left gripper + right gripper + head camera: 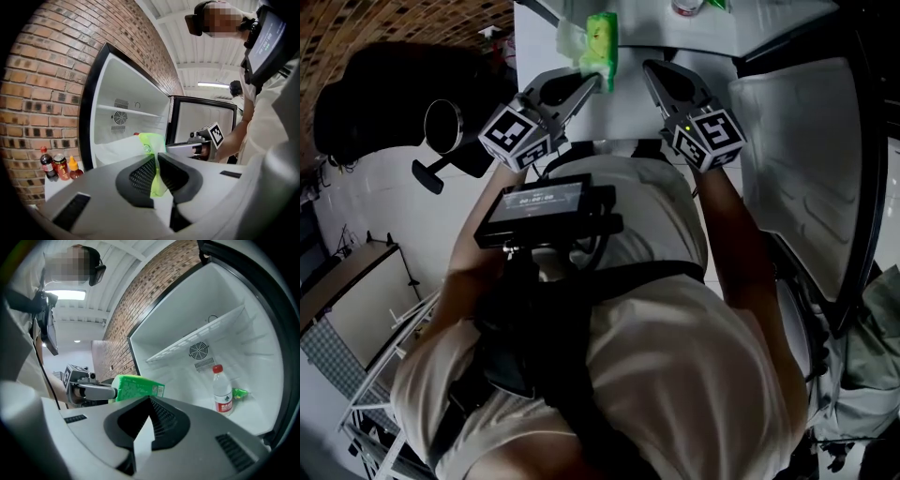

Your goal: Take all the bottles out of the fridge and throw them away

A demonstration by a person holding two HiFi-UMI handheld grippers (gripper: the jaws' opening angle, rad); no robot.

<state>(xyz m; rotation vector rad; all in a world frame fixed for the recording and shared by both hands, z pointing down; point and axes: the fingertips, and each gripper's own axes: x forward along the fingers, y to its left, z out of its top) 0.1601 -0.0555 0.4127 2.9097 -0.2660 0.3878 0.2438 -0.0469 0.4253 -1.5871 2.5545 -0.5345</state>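
The coming move is being decided by where the bottle is standing with respect to the right tongs. In the right gripper view it is being shown ahead of them and off to the right, well apart, on the floor of the open fridge and deep toward the back wall. Its long axis is being held upright by its own base — red cap on top, red label round the lower body — while the right tongs are being pointed nearly level, so a grasp from the side, across the body, is being judged the natural one. The right tongs are being held together with nothing between them, and would have to be opened before any reach. The left tongs are being pressed shut on a thin green packet, which is being held in front of the fridge opening, just left of the right tongs. That hand is therefore being counted out, and the right hand is being judged both the nearer and the free one. A small green wrapper is lying just beside the bottle on its far right side — the one thing that might be brushed. No other bottle is being shown inside the fridge. Three small containers are standing on the counter outside it, against the brick wall.
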